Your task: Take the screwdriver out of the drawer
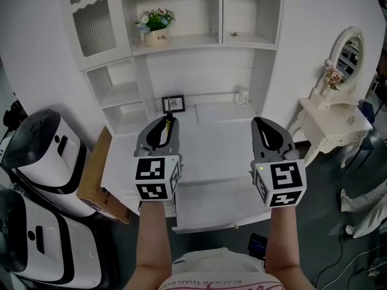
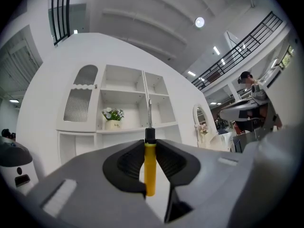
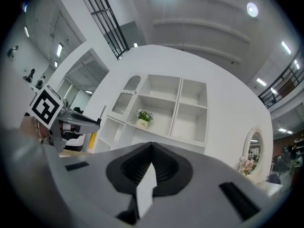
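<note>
A screwdriver with a yellow handle and a thin metal shaft stands upright between the jaws of my left gripper, which is shut on the handle. It is held in the air above the white desk, beyond the open drawer. My right gripper hovers at the same height to the right, jaws meeting with nothing between them. In the right gripper view the left gripper and the yellow handle show at the left edge.
A white shelf unit behind the desk holds a flower pot and a small picture frame. A cardboard box and white machines stand to the left. A vanity table with a mirror stands to the right.
</note>
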Demonstrator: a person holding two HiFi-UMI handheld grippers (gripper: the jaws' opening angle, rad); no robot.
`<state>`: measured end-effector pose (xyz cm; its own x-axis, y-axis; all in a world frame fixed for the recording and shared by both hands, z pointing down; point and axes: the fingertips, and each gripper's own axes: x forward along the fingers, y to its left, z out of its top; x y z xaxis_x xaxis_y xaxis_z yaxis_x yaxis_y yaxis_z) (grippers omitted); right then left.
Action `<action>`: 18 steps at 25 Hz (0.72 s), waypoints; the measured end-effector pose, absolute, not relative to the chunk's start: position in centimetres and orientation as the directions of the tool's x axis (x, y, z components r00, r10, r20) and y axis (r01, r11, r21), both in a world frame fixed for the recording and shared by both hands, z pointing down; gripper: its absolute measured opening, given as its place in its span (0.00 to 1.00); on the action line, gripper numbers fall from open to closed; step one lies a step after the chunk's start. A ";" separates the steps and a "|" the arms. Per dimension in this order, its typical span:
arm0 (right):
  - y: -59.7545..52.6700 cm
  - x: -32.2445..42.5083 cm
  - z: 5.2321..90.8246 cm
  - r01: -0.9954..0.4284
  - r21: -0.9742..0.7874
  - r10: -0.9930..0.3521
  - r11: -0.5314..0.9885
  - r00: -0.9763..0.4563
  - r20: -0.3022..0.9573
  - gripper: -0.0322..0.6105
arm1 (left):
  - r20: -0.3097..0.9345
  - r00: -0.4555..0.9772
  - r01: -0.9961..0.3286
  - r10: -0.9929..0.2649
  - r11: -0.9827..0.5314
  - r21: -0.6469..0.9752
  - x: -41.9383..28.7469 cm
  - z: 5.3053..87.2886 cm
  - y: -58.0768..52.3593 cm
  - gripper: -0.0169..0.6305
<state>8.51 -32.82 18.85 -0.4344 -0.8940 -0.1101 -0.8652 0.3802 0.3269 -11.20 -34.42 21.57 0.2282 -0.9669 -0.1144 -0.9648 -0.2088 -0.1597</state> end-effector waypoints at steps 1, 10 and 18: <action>-32.7 8.5 18.4 -0.868 0.324 -0.892 0.377 -0.434 -0.125 0.06 | -0.125 0.227 -0.965 -0.966 -0.206 -0.164 -11.2 21.2 -34.2 0.16; -32.8 9.5 17.5 -0.891 0.229 -0.885 0.391 -0.432 -0.172 0.06 | -0.180 0.216 -0.964 -0.960 -0.181 -0.194 -11.7 19.0 -32.9 0.16; -32.6 9.1 17.5 -0.877 0.268 -0.877 0.400 -0.451 -0.165 0.06 | -0.210 0.198 -0.969 -0.957 -0.159 -0.187 -12.3 18.0 -32.3 0.16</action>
<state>9.09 -32.55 17.54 -0.4505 -0.8774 -0.1652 -0.8766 0.3997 0.2680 -12.31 -32.33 18.05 0.1980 -0.9575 -0.2099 -0.9693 -0.1594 -0.1871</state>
